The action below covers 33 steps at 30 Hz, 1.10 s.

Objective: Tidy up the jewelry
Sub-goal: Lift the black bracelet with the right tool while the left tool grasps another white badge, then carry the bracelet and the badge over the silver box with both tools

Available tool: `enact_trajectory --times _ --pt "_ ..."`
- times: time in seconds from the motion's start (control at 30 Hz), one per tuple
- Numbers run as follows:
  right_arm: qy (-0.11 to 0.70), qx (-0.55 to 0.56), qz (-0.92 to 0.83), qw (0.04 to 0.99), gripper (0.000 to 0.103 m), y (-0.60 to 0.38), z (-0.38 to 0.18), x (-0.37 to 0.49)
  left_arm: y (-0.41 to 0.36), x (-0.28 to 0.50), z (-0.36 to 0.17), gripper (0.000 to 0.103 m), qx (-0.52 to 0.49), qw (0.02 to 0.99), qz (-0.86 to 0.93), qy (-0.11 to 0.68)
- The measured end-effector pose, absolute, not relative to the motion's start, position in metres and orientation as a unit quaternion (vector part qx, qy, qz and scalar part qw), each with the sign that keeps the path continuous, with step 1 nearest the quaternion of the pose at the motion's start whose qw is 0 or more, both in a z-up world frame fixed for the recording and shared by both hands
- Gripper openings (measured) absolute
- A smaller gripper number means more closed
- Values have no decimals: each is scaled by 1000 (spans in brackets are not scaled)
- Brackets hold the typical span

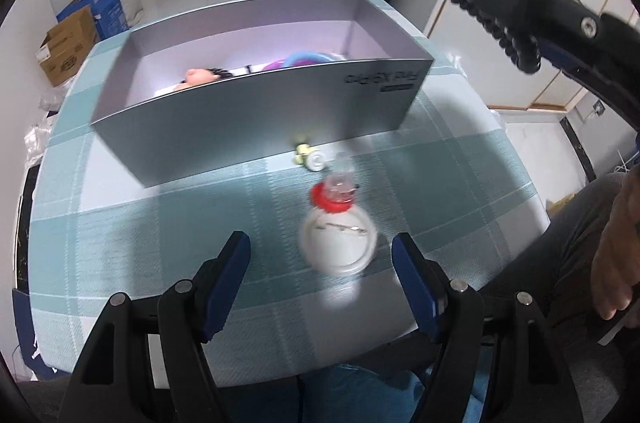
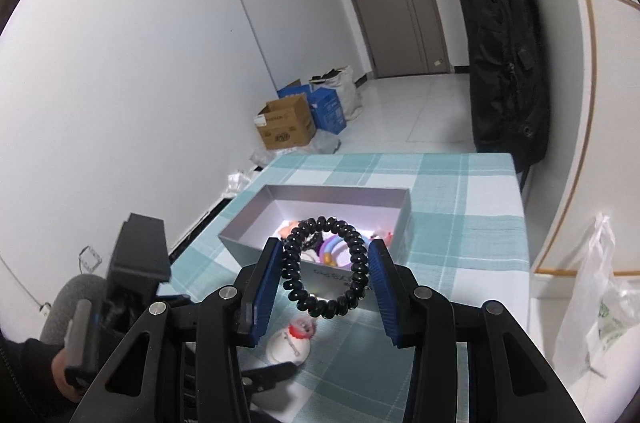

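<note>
Beads of a black bracelet (image 2: 324, 267) sit clamped in the right tongs (image 2: 324, 279) above the grey box (image 2: 320, 193); left tongs (image 1: 320, 259) gape empty over the surface (image 1: 120, 223).

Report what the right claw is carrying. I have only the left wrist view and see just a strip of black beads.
Observer: A whole black bead bracelet, a closed loop, clamped between the right claw's pads.
Operator: Give me its place relative to the box.
Observer: In the right wrist view it lines up with the grey box's near wall.
Operator: Name anything beyond the table's right edge.
Observer: A white plastic bag with green print hangs there.
</note>
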State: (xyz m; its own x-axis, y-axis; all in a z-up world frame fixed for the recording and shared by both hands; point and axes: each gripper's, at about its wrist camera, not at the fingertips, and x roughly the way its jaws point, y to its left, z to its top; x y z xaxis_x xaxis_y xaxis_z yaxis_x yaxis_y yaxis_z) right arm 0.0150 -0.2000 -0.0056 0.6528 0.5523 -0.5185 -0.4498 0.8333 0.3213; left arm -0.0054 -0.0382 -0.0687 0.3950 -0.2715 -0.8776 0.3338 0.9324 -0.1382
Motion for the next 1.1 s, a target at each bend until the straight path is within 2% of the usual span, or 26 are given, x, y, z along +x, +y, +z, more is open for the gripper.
enact_trajectory --times 0.27,0.33,0.4,0.43,0.83,1.1 --pt "302 105 268 909 43 -216 -1 15 -49 -12 -67 68 73 839 -174 511" --pt "300 108 267 909 43 -218 1 15 -51 -16 -66 60 85 841 -178 505" --pt "298 111 268 909 43 -219 2 15 -53 -17 -64 42 88 841 -184 501" --pt "298 111 268 910 43 -219 2 14 -53 -18 -63 38 88 840 -189 501" --pt "301 123 257 910 43 -224 2 14 -58 -27 -55 37 90 840 -219 487" --pt "307 133 251 908 43 -226 0 17 -50 -25 -36 37 39 851 -245 463"
